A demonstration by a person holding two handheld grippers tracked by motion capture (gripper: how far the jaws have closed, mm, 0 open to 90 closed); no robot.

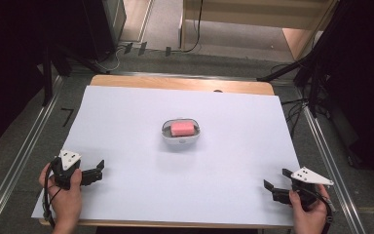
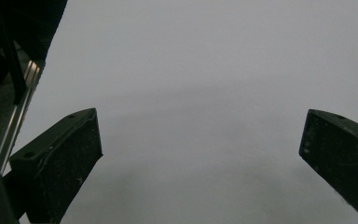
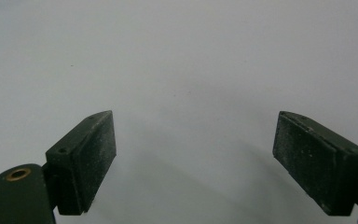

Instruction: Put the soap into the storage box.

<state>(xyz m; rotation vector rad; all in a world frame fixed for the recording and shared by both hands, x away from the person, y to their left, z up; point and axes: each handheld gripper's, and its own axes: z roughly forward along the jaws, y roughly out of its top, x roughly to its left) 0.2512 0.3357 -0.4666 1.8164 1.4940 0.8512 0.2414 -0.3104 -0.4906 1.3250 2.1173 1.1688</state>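
A pink block [image 1: 182,128] lies in a small white bowl [image 1: 180,140] at the middle of the white sheet. My left gripper [image 1: 99,170] rests at the sheet's near left corner, held in a hand, jaws open and empty. In the left gripper view its jaws [image 2: 200,149] stand wide apart over bare white sheet. My right gripper [image 1: 275,179] sits at the near right corner, also in a hand, jaws open with nothing between them. The right gripper view shows its two black pads [image 3: 196,154] apart above the plain sheet.
The white sheet [image 1: 126,122] covers a wooden table [image 1: 180,84] with metal rails [image 1: 24,151] along both sides. Dark stands and cables crowd the floor at the far right [image 1: 316,87] and far left.
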